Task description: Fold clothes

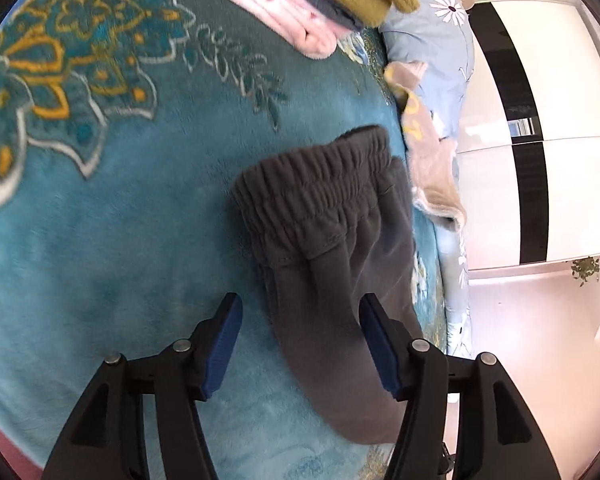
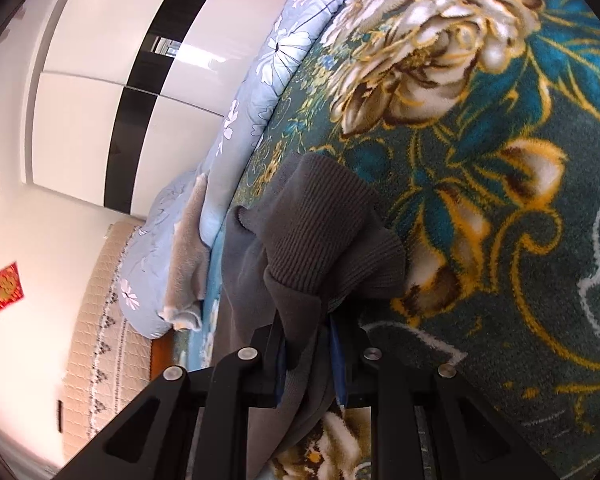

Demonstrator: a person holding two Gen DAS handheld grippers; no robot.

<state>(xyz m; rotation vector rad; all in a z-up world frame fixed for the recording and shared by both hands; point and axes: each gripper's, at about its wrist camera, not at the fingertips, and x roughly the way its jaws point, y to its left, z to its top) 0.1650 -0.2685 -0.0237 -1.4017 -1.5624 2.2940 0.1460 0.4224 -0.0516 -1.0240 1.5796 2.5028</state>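
I had the grey trousers (image 1: 324, 264) lying on the teal floral blanket (image 1: 112, 240), their elastic waistband (image 1: 312, 184) nearest the far edge of the bed, just beside a beige garment (image 1: 432, 160). My left gripper (image 1: 300, 344) hung over the cloth below the waistband with its 2 blue pads (image 1: 222, 344) spread wide and nothing between them. My right gripper (image 2: 310, 360) was pinched tight on the trousers, at the end with the ribbed cuffs (image 2: 320, 236), which bunched up above the jaws.

To do this fold well, I judged the left one should come down and bite both layers at 1 side of the waistband, not the middle, so the fabric would not sag. Then the 2 ends could be drawn taut before being brought together. The risk I saw was the plush blanket dragging on the fleece and wrinkling the lower layer. A stack of folded clothes (image 1: 312, 4) lay well apart at the top.
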